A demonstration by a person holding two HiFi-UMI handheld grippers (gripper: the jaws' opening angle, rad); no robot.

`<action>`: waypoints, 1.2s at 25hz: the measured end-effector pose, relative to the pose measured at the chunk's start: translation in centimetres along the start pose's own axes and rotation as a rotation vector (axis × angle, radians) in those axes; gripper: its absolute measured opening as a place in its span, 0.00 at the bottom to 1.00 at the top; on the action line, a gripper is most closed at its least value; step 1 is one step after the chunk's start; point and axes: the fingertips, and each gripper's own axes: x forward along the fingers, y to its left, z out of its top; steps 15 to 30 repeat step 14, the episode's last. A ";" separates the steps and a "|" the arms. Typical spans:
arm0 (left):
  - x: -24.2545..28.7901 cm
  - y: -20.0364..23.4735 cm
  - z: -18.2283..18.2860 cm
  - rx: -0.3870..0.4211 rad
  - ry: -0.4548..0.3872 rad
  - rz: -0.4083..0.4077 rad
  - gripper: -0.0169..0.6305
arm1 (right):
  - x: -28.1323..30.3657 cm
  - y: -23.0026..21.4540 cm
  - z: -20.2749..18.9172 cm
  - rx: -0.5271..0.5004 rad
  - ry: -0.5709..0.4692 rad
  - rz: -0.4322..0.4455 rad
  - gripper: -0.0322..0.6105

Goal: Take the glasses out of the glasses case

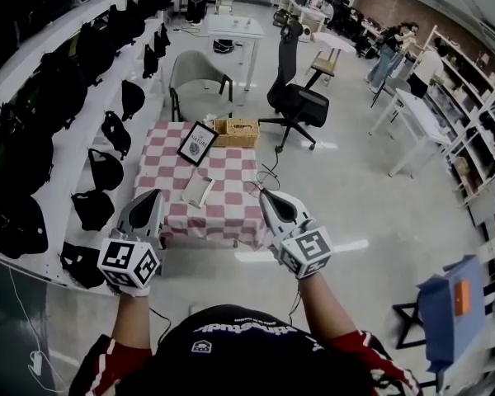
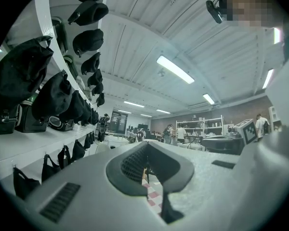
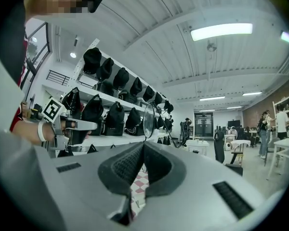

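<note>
Checked table (image 1: pixel 231 209) w/ glasses case (image 1: pixel 199 191); left claw (image 1: pixel 155 195), right claw (image 1: pixel 265 194) shut.

A low table with a red-and-white checked cloth (image 1: pixel 223 211) is standing just ahead of the left gripper (image 1: pixel 154 195) and the right gripper (image 1: pixel 266 195). A woven wicker basket (image 1: pixel 235 132) and a black-framed picture (image 1: pixel 197 143) are resting at its far edge. Black fabric bags (image 1: pixel 29 151) are sitting on white wall shelves (image 1: pixel 70 165) to the left of the left gripper.
</note>
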 end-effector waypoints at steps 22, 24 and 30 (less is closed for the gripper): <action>0.1 0.0 -0.3 -0.005 0.002 0.000 0.04 | -0.1 0.0 -0.5 0.008 -0.020 0.006 0.05; 0.1 0.0 -0.3 -0.005 0.002 0.000 0.04 | -0.1 0.0 -0.5 0.008 -0.020 0.006 0.05; 0.1 0.0 -0.3 -0.005 0.002 0.000 0.04 | -0.1 0.0 -0.5 0.008 -0.020 0.006 0.05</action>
